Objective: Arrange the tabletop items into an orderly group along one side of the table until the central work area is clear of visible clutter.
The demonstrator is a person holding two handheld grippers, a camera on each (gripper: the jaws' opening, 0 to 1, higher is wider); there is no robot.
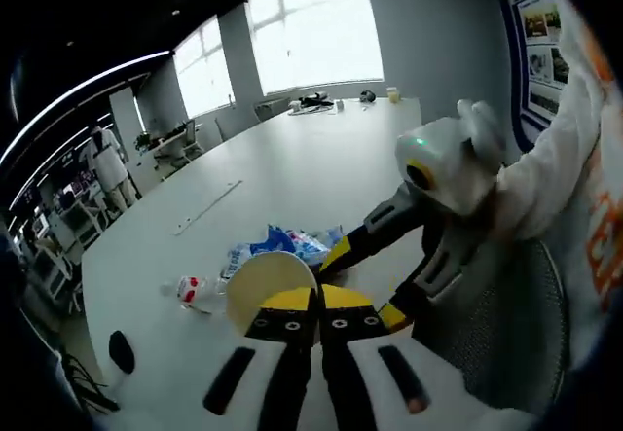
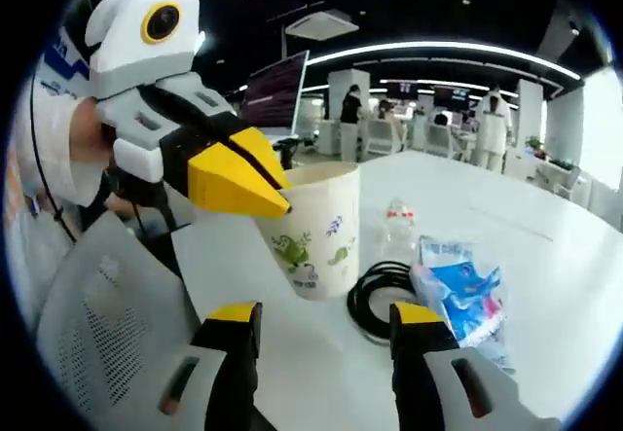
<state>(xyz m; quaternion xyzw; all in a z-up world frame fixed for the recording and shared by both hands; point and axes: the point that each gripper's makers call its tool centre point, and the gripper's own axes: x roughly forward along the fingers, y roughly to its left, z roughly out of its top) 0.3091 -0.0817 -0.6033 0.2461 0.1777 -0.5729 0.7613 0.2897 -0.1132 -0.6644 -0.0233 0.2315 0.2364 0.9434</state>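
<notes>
Yellow-tipped, the left tool [image 1: 316, 326] is closed on the rim of the paper cup [image 2: 316, 227], held at the worktop [image 1: 292, 168] edge. The right tool [image 2: 326, 329] is spread open, empty, before the black cable coil [image 2: 380, 300]. A thin rim pinch could crush or tip the cup onto the blue packet [image 2: 458, 300] and small bottle [image 2: 394, 229].

From my left gripper view, the paper cup [image 1: 265, 285] was half hidden behind my jaws; items at twelve o'clock on the table [image 1: 292, 178] were too small to identify.
</notes>
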